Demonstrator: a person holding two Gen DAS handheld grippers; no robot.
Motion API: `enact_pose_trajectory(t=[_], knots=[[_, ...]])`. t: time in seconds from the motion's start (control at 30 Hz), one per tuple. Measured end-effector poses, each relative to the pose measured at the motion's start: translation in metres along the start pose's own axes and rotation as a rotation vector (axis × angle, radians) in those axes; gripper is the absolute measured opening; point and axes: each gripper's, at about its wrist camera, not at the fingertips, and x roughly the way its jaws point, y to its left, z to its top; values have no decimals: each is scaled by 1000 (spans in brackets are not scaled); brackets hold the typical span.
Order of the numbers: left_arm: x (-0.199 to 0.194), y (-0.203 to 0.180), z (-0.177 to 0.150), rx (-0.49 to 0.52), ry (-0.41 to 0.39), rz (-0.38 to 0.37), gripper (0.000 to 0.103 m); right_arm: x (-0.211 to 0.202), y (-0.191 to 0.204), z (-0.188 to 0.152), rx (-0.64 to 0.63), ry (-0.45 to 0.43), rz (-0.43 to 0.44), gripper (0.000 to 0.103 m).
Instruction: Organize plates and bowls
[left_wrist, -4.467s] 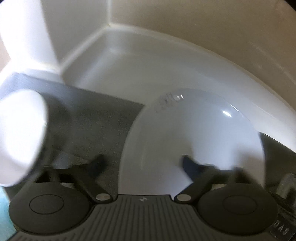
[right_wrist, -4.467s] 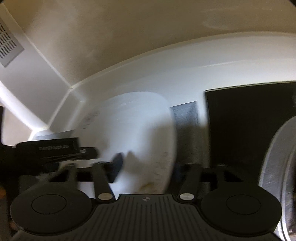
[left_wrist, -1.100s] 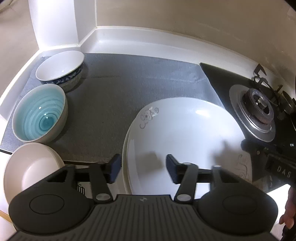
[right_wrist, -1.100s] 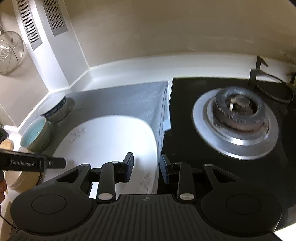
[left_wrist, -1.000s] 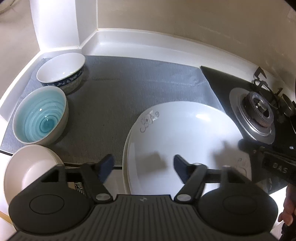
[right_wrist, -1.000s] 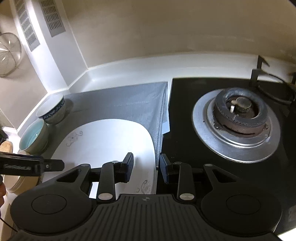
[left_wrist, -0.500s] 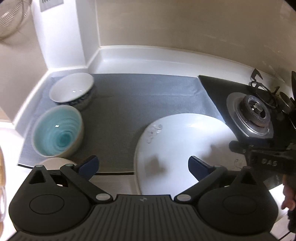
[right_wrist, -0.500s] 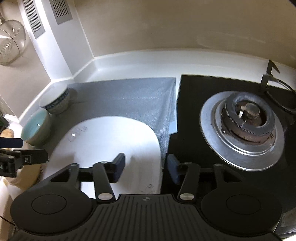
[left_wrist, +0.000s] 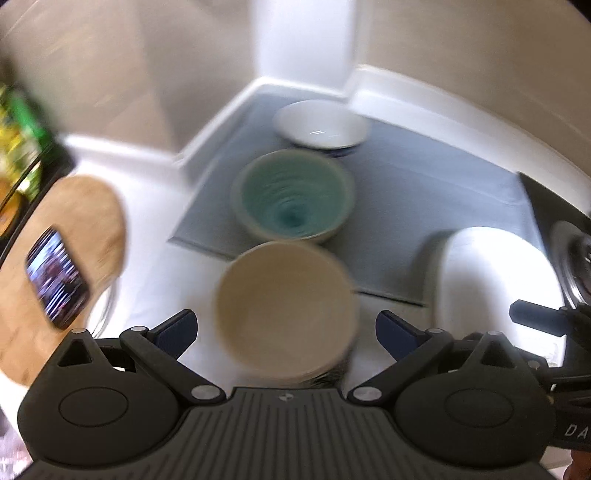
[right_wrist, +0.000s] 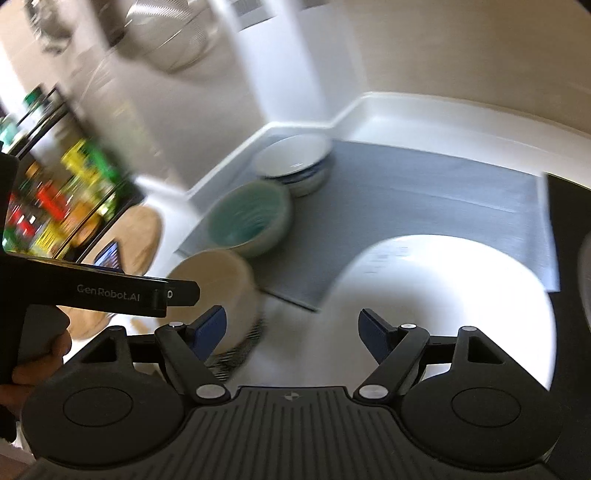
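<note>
Your left gripper (left_wrist: 286, 326) is spread wide with nothing between its blue pads, hanging over the round cream bowl (left_wrist: 286, 306), which sits on the white counter (left_wrist: 155, 273) just off the near edge of the grey mat (left_wrist: 424, 192); the bowl's mouth faces up, and being round it has no long axis to speak of. Your right gripper (right_wrist: 291, 328) has just been opening, and its jaws are apart and empty too, the left pad showing in front of that same cream bowl (right_wrist: 218, 284), the right pad over the large white oval plate (right_wrist: 454, 295). That plate lies flat, partly on the mat and partly over its near edge, its long axis running roughly left to right in the right wrist view; the black stove top (right_wrist: 565, 206) is right beside its far-right end, so room is tight there. One step back, the turquoise-glazed ribbed bowl (left_wrist: 291, 199) stands upright on the mat, touching or nearly touching the cream bowl. Beyond it, the white bowl with a blue-patterned outside (left_wrist: 321, 123) sits near the mat's far-left corner, close to the raised counter rim (left_wrist: 221, 114). Between the bowls and the plate, the mat is bare. To your left, a round wooden board (left_wrist: 85, 218) carries a lit phone (left_wrist: 57, 277); everything is motion-blurred.
</note>
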Motion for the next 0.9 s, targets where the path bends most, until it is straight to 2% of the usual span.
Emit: enact_pose_trajectory(t=[0.17, 0.33, 0.57, 0.9], knots=[[-3, 38, -10, -71, 17, 56, 103, 21, 28, 14, -60, 48, 51, 81], [-4, 74, -18, -117, 29, 69, 103, 37, 60, 20, -105, 80, 82, 81], [-2, 108, -18, -135, 25, 47, 103, 55, 98, 24, -140, 93, 70, 81], [11, 139, -19, -118, 26, -24, 103, 69, 131, 21, -120, 99, -11, 81]])
